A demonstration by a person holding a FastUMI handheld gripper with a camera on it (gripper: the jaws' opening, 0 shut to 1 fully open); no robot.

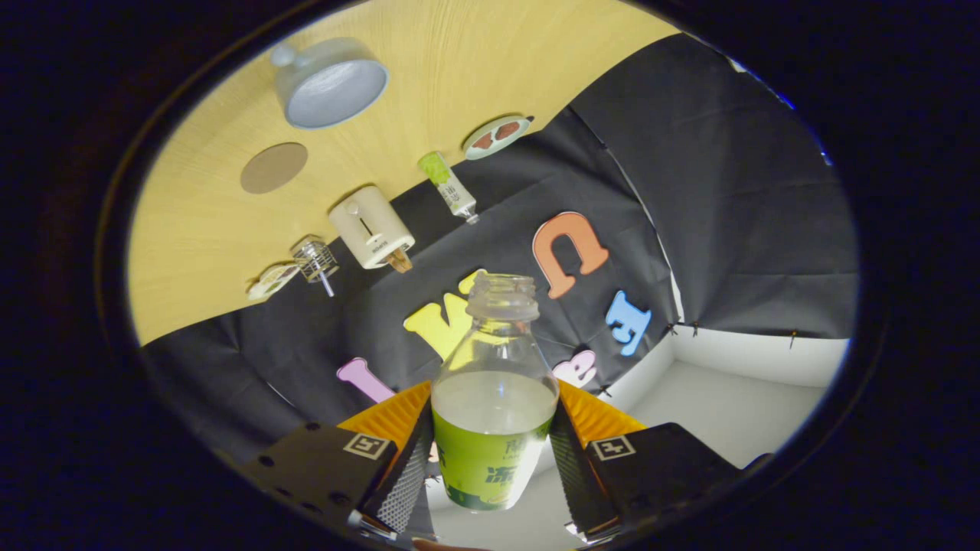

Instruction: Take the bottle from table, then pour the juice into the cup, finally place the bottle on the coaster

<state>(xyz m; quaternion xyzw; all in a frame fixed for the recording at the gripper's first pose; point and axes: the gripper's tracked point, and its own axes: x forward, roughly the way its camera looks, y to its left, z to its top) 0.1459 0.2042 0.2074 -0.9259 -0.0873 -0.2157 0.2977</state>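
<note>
Lighting: even, moderately bright on the wooden table [429,99]; short soft shadows beside the cup [331,83]. Booth cloth dim. Faint sheen on the bottle [494,398] glass. Focus sharp centrally; strong fisheye curvature, view tilted, darkening toward the rim.

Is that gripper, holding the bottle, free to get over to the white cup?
Probably yes. The gripper is shut on the bottle, lifted and tilted, and the cup stands open on the table with only the flat coaster nearby.
</note>
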